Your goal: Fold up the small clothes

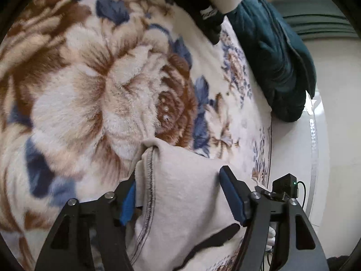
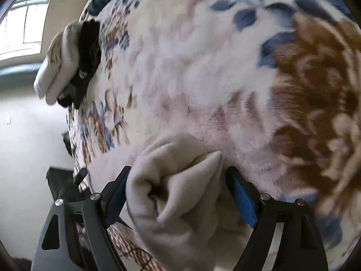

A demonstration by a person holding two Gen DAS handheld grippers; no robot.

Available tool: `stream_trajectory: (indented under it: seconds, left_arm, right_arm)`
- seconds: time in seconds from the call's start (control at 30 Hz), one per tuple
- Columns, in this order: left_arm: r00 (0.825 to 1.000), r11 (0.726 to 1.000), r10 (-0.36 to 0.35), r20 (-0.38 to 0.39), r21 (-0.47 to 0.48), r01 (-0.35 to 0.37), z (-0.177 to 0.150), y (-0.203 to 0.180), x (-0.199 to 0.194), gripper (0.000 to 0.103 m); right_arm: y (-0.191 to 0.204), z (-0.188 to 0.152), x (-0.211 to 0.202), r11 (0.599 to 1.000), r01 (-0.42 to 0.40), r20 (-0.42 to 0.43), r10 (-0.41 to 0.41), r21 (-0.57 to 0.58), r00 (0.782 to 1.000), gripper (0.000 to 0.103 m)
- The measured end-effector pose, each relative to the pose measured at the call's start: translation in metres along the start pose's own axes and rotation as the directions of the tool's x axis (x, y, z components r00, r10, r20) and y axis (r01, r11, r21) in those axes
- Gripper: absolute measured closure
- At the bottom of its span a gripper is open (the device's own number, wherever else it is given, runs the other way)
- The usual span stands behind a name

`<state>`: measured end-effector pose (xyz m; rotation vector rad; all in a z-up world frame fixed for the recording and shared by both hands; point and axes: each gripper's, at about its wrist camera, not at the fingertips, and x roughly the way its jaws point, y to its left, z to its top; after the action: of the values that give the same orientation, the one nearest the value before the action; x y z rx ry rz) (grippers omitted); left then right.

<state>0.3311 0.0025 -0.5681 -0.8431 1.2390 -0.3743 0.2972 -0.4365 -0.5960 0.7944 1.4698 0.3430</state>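
Fingers of the left gripper (image 1: 178, 192) stood parted around a beige fleece garment (image 1: 180, 180), gripping nothing; its stitched seam lay against the left blue pad. The right gripper (image 2: 178, 192) was likewise spread wide, a bunched fold of the garment (image 2: 171, 194) loose between its pads. The garment lay on a floral plush blanket (image 1: 90, 85), with folded clothes (image 2: 67, 63) near the blanket's far edge.

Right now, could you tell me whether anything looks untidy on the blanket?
Yes: the beige garment is bunched into a rumpled lump between the right gripper's open fingers, not flat. In the left view its seamed edge stands up, curled.
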Motion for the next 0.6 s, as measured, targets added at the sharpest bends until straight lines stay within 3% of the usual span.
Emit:
stream_trajectory:
  seconds: [0.03, 0.07, 0.1, 0.17, 0.27, 0.37, 0.43, 0.6]
  left_arm:
    - [1.0, 1.0, -0.008, 0.004, 0.0, 0.008, 0.001, 0.0, 0.001, 0.037]
    - [1.0, 1.0, -0.005, 0.003, 0.003, 0.005, 0.002, -0.001, 0.003, 0.037]
    - [1.0, 1.0, -0.006, 0.004, 0.01, 0.006, 0.001, -0.001, 0.001, 0.038]
    - [1.0, 0.999, 0.016, 0.009, 0.045, -0.016, -0.002, -0.004, 0.0, 0.039]
    - [1.0, 0.997, 0.026, -0.006, 0.075, -0.025, -0.003, -0.004, -0.001, 0.037]
    - [0.998, 0.998, -0.07, -0.008, -0.005, 0.07, 0.003, 0.012, -0.005, 0.037]
    - [0.996, 0.996, -0.084, -0.006, -0.024, 0.084, 0.004, 0.019, -0.007, 0.037]
    - [1.0, 0.999, -0.012, -0.025, 0.035, 0.012, 0.009, 0.012, -0.016, 0.036]
  right_arm:
    - [0.0, 0.0, 0.0, 1.0, -0.013, 0.003, 0.013, -0.002, 1.0, 0.022]
    - [0.001, 0.0, -0.001, 1.0, -0.03, 0.008, 0.03, -0.007, 1.0, 0.038]
    - [0.003, -0.001, 0.001, 0.999, -0.038, 0.004, 0.038, -0.012, 0.999, 0.048]
    - [0.007, -0.005, 0.0, 0.999, -0.011, 0.008, 0.011, -0.039, 1.0, 0.048]
    - [0.009, -0.005, 0.005, 1.0, -0.018, -0.003, 0.018, -0.026, 1.0, 0.047]
    - [-0.001, -0.002, 0.005, 0.995, -0.084, -0.026, 0.086, 0.044, 0.996, 0.036]
    - [-0.001, -0.002, 0.007, 0.996, -0.088, -0.039, 0.089, 0.023, 0.995, 0.033]
    - [0.005, -0.001, 0.011, 0.995, -0.095, -0.088, 0.094, -0.007, 0.992, 0.021]
